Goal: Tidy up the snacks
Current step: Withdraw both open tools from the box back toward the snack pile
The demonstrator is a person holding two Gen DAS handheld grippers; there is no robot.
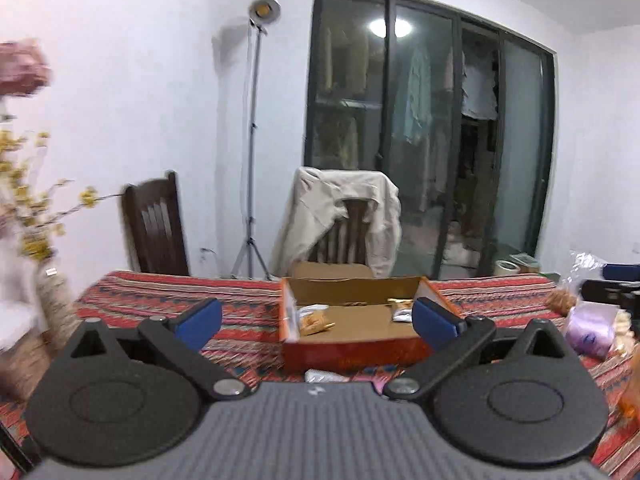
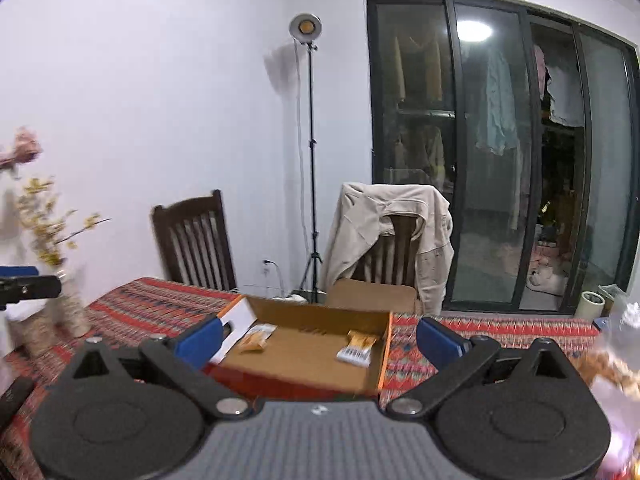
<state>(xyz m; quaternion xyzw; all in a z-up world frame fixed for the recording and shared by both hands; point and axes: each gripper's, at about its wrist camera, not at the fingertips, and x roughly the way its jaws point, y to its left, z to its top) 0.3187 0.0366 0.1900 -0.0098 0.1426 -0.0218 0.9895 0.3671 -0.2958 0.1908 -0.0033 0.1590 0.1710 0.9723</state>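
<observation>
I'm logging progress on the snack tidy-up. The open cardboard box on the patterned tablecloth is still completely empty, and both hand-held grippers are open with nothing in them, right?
Not quite: the cardboard box is not empty. The right wrist view shows a few snack packets lying on its floor. The rest holds: it sits open on the patterned tablecloth, and the left hand-held gripper and right hand-held gripper are open and hold nothing.

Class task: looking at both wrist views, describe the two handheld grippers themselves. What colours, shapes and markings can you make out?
Both look alike. The left gripper and right gripper each have a grey ribbed body with a small white logo, two round black discs, angled black link arms with silver pivot bolts, and fingers with blue pads. No cables, hands or sleeves show.
</observation>
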